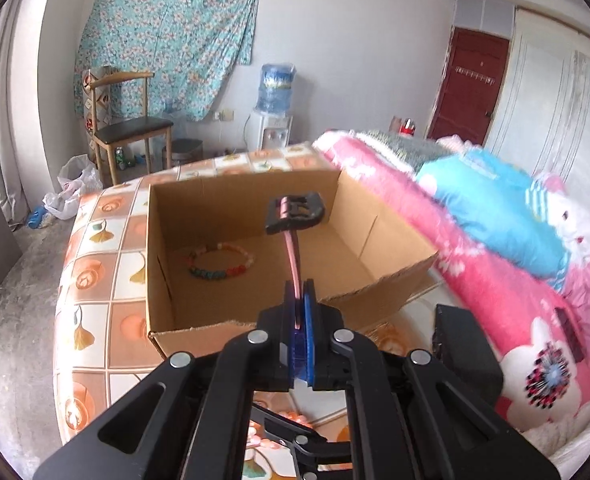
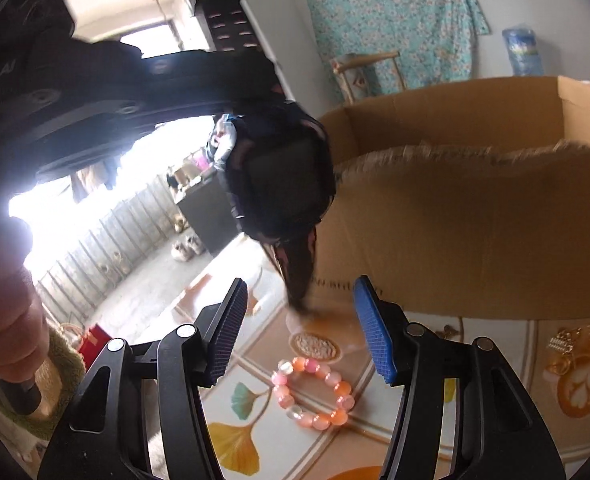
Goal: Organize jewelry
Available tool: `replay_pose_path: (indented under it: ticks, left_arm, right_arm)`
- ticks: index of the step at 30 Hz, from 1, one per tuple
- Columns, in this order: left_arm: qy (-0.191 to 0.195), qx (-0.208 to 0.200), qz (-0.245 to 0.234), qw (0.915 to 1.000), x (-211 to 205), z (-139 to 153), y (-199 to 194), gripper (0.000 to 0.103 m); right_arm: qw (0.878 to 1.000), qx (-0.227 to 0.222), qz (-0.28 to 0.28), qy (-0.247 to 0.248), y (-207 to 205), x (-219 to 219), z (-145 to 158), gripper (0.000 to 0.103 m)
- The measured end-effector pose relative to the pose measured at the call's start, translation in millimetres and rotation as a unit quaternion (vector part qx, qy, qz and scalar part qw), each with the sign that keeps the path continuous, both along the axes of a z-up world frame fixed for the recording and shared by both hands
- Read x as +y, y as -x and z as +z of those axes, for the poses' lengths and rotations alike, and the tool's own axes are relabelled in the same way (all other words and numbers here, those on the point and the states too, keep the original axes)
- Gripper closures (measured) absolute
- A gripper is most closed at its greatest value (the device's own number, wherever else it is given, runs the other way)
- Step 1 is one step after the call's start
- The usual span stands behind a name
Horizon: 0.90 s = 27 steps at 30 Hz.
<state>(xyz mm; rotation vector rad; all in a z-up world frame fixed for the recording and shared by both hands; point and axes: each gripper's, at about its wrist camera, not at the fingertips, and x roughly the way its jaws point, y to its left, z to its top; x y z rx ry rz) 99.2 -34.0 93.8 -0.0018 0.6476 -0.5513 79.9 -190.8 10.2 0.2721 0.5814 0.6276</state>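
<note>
Blue pads of my left gripper (image 1: pixel 302 312) pinch the thin strap of a black watch (image 1: pixel 294 213) above the cardboard box (image 1: pixel 391 236). It could slip out and fall. My right gripper (image 2: pixel 301 330) is spread wide above a pink bead bracelet (image 2: pixel 313 392) on the table (image 2: pixel 495 360). Round beads could roll away.

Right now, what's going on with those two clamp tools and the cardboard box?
A person is sorting jewelry into a cardboard box on a tiled tablecloth. The left gripper is shut on the strap of a black watch, holding it over the box, where a multicoloured bead bracelet already lies. The right gripper is open above a pink and orange bead bracelet outside the box.
</note>
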Motion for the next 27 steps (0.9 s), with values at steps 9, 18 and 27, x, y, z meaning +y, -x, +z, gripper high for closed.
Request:
replay_pose_path:
  ticks: [9,18,27]
  left_arm:
    - [0.040,-0.046,-0.006,0.9981,3.1,43.3,31.2,0.100]
    - [0.050,-0.080,0.015,0.9954,17.3,64.5,35.6,0.100]
    - [0.020,0.030,0.023,0.9991,-2.0,31.3,-71.0,0.099]
  right_arm:
    - [0.997,-0.019,-0.052,0.048,9.3,7.1,13.2,0.091]
    - [0.973,-0.096,-0.127,0.169,17.7,-11.7,55.0,0.102]
    - [0.887,-0.128,-0.086,0.436,-76.9,-25.7,54.4,0.102]
